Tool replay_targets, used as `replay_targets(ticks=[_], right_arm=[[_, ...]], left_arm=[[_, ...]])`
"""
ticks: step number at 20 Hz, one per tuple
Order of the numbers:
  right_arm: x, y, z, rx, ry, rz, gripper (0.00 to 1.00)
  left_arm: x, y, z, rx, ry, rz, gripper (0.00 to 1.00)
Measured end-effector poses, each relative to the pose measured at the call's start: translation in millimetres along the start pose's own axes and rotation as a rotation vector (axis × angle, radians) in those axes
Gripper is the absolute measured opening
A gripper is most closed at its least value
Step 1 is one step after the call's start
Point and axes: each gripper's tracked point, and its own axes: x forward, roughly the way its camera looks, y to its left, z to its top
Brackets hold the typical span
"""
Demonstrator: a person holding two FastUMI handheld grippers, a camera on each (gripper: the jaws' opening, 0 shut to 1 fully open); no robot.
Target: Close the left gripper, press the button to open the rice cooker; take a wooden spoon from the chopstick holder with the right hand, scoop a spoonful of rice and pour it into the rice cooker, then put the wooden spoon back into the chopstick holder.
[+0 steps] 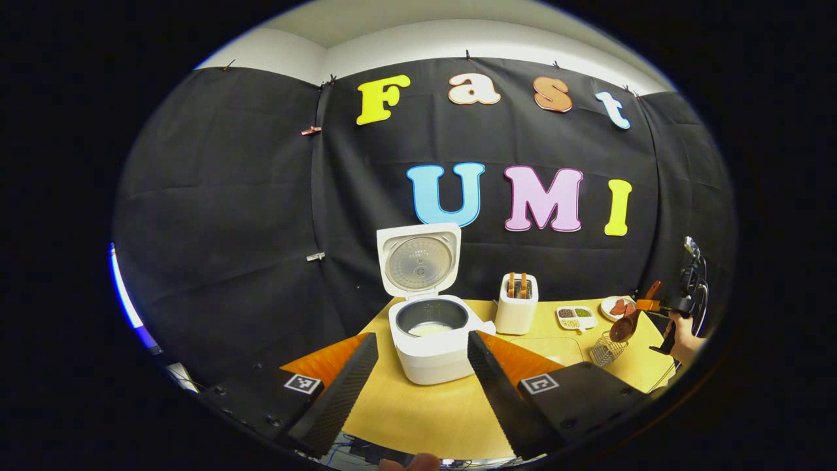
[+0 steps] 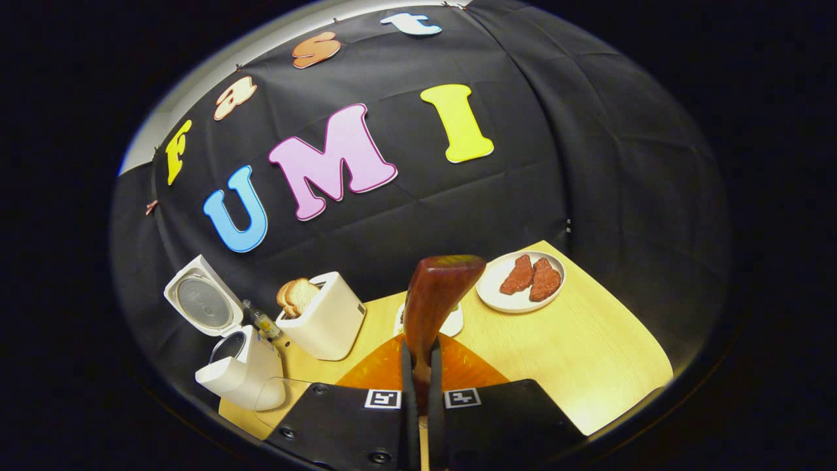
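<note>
Left gripper view first: the left gripper (image 1: 418, 379) sits wide open with nothing between its fingers, pointed straight at the rice cooker (image 1: 435, 340). The cooker's lid is flipped up, and the inner pot has a pale layer at the bottom (looks like rice, can't say for sure). Just right of it is a white toaster (image 1: 516, 304) with two slices poking out, then a small divided tray (image 1: 576, 317) with dark and greenish stuff in its compartments. Further right, a wire chopstick holder (image 1: 607, 348) stands on the wooden desk (image 1: 425, 412). Above the holder, the right gripper (image 1: 644, 305), held by a hand (image 1: 683, 340), carries the wooden spoon (image 1: 626, 326) bowl-down.

Right gripper view: the gripper's clamped tight on the spoon's handle, spoon sticking up in front of the camera. A white plate (image 2: 520, 282) with two reddish meat pieces sits on the desk behind it. Toaster and open cooker are off left, black cloth wall behind.
</note>
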Motion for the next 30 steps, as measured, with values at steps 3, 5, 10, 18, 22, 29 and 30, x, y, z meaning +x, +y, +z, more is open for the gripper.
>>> replay_targets(ticks=[3,5,10,18,22,29,30], right_arm=[[13,-9,-17,-0.011,0.036,-0.007,0.09],[21,-7,-27,-0.022,0.066,0.004,0.1],[34,-13,-53,-0.014,0.143,-0.007,0.14],[14,-20,-42,0.017,0.151,-0.018,0.45],[-17,-27,-15,0.032,0.097,-0.043,0.71],[-80,-17,45,-0.083,-0.078,-0.086,0.98],[-92,-4,64,-0.122,-0.143,-0.075,0.98]], left_arm=[[-3,-2,-5,0.005,0.013,0.018,0.95],[-5,-3,-6,-0.001,0.017,0.024,0.95],[-11,-2,-8,-0.005,0.024,0.05,0.94],[-15,4,-4,-0.031,0.002,0.056,0.94],[-11,5,1,-0.044,-0.016,0.034,0.94],[-2,4,9,-0.036,-0.046,-0.021,0.94],[0,4,12,-0.035,-0.054,-0.03,0.94]])
